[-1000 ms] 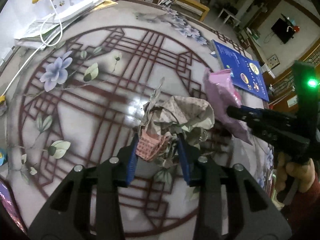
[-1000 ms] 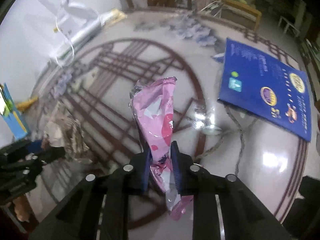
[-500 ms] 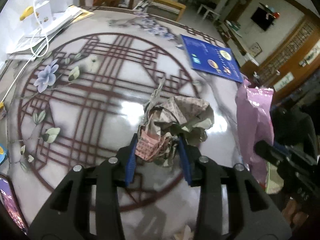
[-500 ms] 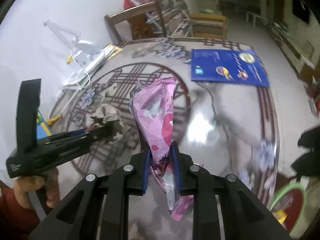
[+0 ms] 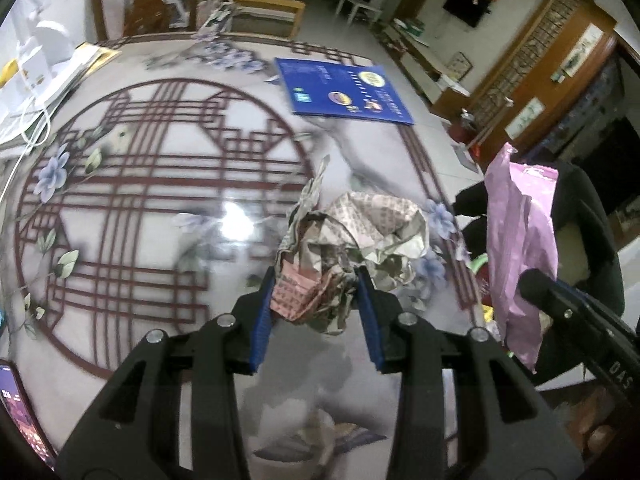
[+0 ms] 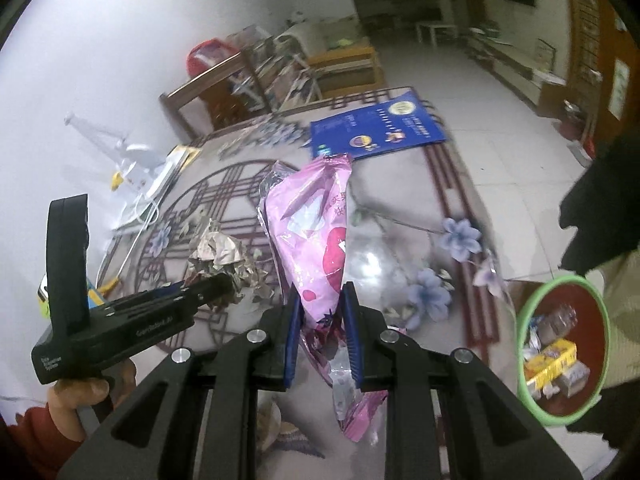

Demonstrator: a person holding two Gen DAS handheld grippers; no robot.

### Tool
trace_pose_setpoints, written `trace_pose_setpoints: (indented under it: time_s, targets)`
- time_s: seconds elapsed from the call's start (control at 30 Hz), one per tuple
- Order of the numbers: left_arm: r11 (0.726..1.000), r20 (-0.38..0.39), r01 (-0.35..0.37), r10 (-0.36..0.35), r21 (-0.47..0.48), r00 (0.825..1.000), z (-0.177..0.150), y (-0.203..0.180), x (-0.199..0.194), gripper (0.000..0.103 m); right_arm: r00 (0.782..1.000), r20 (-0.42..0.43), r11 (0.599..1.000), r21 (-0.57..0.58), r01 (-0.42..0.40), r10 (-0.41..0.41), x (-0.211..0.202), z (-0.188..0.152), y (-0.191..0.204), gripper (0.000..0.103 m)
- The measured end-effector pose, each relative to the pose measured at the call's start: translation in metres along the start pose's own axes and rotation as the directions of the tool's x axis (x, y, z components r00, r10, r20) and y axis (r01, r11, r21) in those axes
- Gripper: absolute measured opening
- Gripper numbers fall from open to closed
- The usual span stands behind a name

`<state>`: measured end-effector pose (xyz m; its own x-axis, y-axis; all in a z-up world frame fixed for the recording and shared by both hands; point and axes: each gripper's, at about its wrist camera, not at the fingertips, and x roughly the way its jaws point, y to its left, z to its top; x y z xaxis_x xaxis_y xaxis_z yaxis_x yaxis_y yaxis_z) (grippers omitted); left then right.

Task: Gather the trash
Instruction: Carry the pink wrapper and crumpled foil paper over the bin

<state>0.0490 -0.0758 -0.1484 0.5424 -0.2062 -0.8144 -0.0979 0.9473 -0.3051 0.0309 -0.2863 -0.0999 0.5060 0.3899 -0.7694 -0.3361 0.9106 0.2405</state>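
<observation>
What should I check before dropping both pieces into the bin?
1. Left gripper clamped on the crumpled paper: ok.
2. Right gripper clamped on the pink wrapper: ok.
3. Both pieces lifted clear of the table: ok.
4. Green-rimmed bin in sight and open, with trash already inside: ok.
5. Either piece above the bin's opening: not ok; the bin sits off to the right of the right gripper.
6. Room left in the bin: cannot tell.
</observation>
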Motion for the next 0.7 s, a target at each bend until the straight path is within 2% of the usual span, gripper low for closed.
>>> trace_pose_setpoints:
  time_s: [0.33,0.7]
  targets:
    - [0.995,0.003,0.057,-0.057,0.086,0.998,-0.008,-0.037,-0.008,0.037,0.998,0.035,0.995,0.088,0.056,-0.06,-0.028,-0.022,-0.026,0.02]
    - [0.984,-0.007,0.09,-0.091,0.156,0.996,-0.013,-0.073,-0.006,0.037,0.991,0.059,0.981,0.16,0.112,-0.123,-0.054,-0.039,-0.055,0.02]
